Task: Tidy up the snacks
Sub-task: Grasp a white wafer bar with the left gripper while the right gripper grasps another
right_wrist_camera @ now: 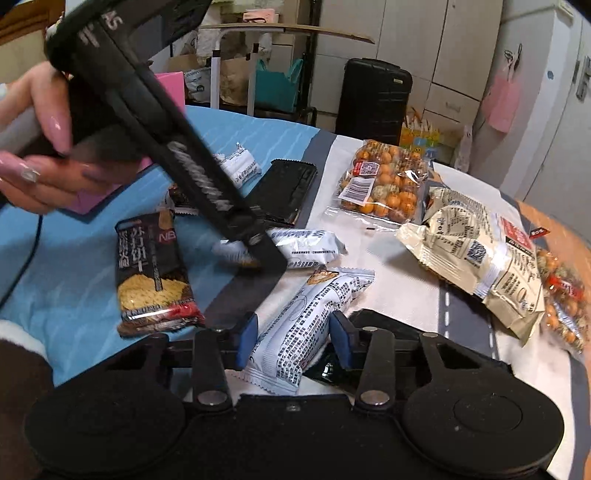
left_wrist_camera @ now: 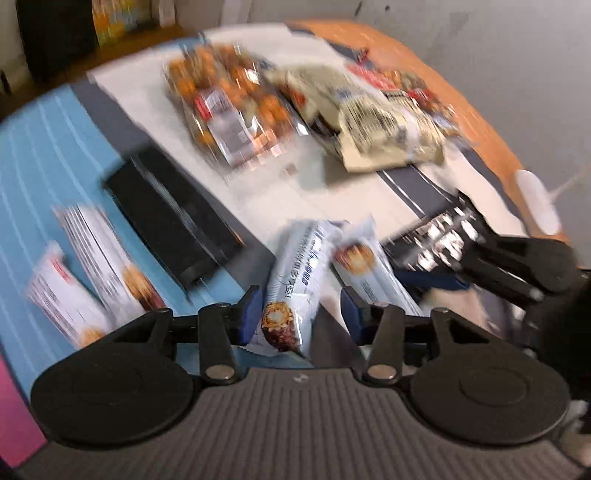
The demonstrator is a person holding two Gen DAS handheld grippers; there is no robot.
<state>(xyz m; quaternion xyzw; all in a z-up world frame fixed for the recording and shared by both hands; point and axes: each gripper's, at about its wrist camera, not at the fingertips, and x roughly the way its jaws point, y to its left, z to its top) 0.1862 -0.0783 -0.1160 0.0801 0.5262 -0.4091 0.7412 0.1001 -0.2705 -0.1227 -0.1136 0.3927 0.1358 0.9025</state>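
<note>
The counter [right_wrist_camera: 369, 251] wears a cloth, blue on one side and white on the other with a grey band between; on the blue lie a dark cracker packet [right_wrist_camera: 153, 273] and a black flat pack [right_wrist_camera: 284, 192]. On the white lie two pale snack bars [right_wrist_camera: 310, 245] [right_wrist_camera: 314, 314], a clear bag of orange balls [right_wrist_camera: 384, 181] and a cream bag [right_wrist_camera: 476, 251].

Worktop [right_wrist_camera: 373, 254] draped with a cloth, blue at one side and white with grey bands at the other; bare orange edge [left_wrist_camera: 424, 55] visible. Behind it: pale cabinet doors [right_wrist_camera: 443, 48], a black suitcase [right_wrist_camera: 373, 99] standing upright, a teal bag [right_wrist_camera: 275, 86], a pink bag [right_wrist_camera: 500, 103] hanging on a door, and what may be a folding table [right_wrist_camera: 284, 29]. Plain grey wall [left_wrist_camera: 498, 55].
</note>
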